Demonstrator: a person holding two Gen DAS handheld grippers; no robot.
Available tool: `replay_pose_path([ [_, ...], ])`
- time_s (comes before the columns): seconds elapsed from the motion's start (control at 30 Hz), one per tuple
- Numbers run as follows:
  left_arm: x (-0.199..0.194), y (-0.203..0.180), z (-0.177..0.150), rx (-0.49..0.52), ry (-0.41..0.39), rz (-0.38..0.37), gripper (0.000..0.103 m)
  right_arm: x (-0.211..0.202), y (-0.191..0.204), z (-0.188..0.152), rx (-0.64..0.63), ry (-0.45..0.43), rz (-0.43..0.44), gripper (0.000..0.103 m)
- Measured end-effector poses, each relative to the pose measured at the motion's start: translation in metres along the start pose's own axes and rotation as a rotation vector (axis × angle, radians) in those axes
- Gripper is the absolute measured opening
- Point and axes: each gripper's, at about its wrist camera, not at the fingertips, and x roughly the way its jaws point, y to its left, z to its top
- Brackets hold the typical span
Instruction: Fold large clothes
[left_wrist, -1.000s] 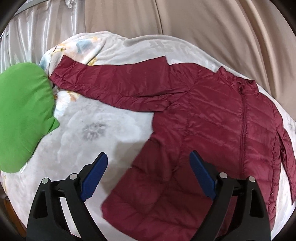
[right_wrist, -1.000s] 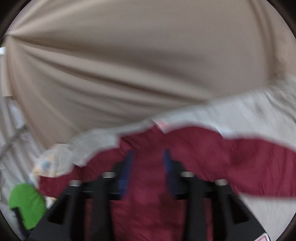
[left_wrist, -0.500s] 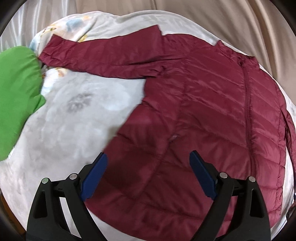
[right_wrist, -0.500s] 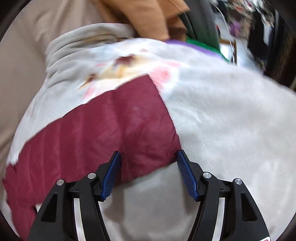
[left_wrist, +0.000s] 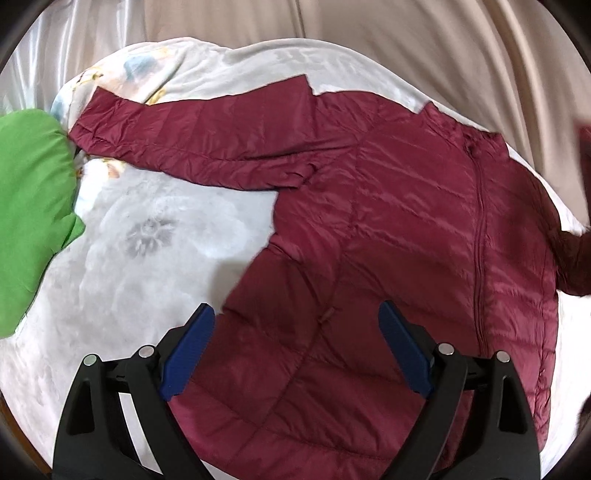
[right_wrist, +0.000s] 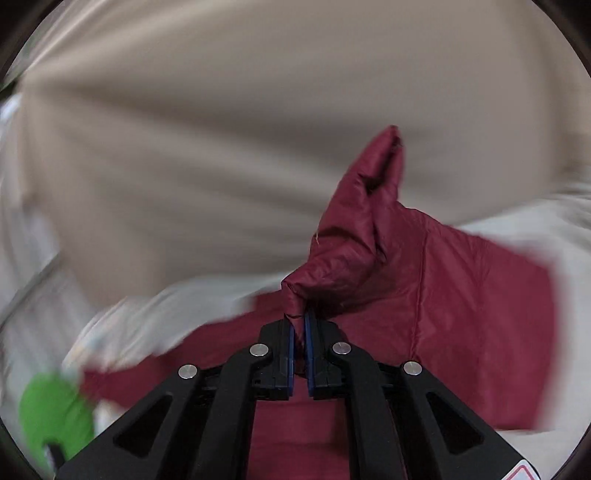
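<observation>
A maroon quilted jacket (left_wrist: 406, 221) lies zip-up and spread flat on a pale floral blanket (left_wrist: 147, 258), one sleeve (left_wrist: 203, 129) stretched out to the left. My left gripper (left_wrist: 295, 325) hovers open over the jacket's lower left panel, nothing between its blue pads. In the right wrist view the jaws of my right gripper (right_wrist: 299, 325) are closing, and a fold of the jacket's other sleeve (right_wrist: 362, 229) is pinched between the pads. That sleeve end stands lifted above the bed.
A bright green cushion (left_wrist: 29, 221) sits at the blanket's left edge, touching the outstretched cuff; it also shows blurred as a green cushion (right_wrist: 51, 413) in the right wrist view. Beige curtains (left_wrist: 406, 44) hang behind the bed.
My right gripper went from open around the flat sleeve end to closed on it, and the sleeve is now raised. My left gripper has sunk closer over the jacket body, still open.
</observation>
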Motion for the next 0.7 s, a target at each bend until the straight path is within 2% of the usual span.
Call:
replay_pose_path([
  [0.07,0.001,0.007,0.004,-0.015,0.002,-0.008,0.088,0.043,0.05,-0.029,-0.075,0.103,0.092,0.019],
  [0.1,0.003,0.01,0.006,-0.022,0.006,-0.017,0.088,0.065,0.079,-0.056,-0.116,0.174,0.126,0.033],
  [0.13,0.006,0.014,0.008,-0.033,0.014,-0.035,0.088,0.078,0.097,-0.077,-0.141,0.219,0.144,0.039],
  [0.23,0.014,0.019,0.015,-0.074,0.033,-0.113,0.088,0.072,0.126,-0.125,-0.174,0.242,0.182,0.04],
  [0.37,0.038,0.008,0.029,-0.129,0.068,-0.245,0.088,0.041,0.099,-0.142,-0.089,0.228,0.107,0.044],
  [0.47,0.066,-0.009,0.039,-0.155,0.126,-0.314,0.088,0.014,0.029,-0.142,0.062,0.242,-0.042,0.045],
  [0.57,0.097,-0.031,0.047,-0.179,0.17,-0.351,0.087,-0.001,-0.02,-0.14,0.154,0.226,-0.155,0.047],
  [0.63,0.108,-0.048,0.05,-0.168,0.143,-0.304,0.086,-0.011,-0.054,-0.134,0.212,0.193,-0.231,0.05],
  [0.67,0.108,-0.051,0.05,-0.158,0.131,-0.286,0.079,-0.013,-0.064,-0.13,0.23,0.183,-0.248,0.052],
  [0.7,0.108,-0.057,0.052,-0.144,0.116,-0.258,0.066,-0.013,-0.083,-0.126,0.262,0.173,-0.279,0.054],
])
